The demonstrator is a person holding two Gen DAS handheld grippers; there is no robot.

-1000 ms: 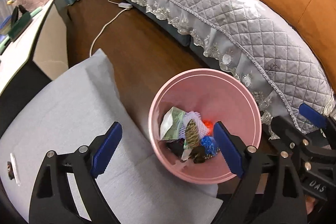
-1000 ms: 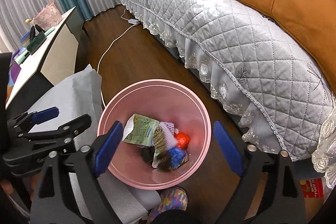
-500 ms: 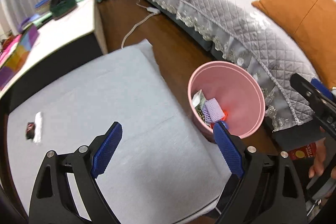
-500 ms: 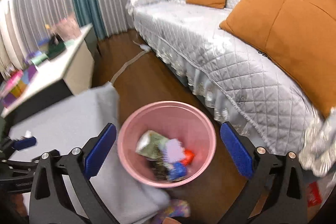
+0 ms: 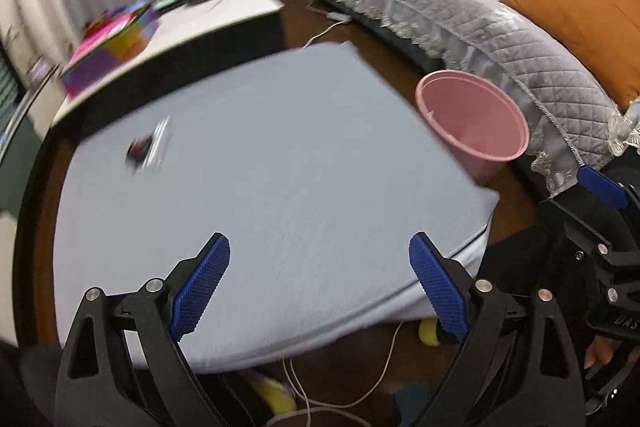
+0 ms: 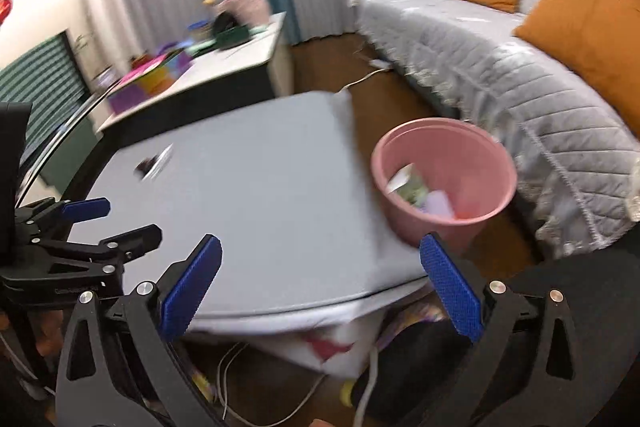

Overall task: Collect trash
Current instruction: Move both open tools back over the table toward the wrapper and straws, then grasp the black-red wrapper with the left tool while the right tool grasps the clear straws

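Both grippers spread wide, nothing between the jaws: left gripper [image 5: 316, 263], right gripper [image 6: 320, 265]. Pink bin [image 6: 444, 179] on the floor beside the grey table [image 5: 280, 167]; wrappers inside seen from the right wrist only. Blurred scrap of trash [image 5: 146, 149] lying on the table's far side. No writing readable.

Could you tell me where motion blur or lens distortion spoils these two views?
Left wrist view: the small trash on the grey table is smeared; the sofa bows. Right wrist view: blur throughout, the pink bin soft-edged.
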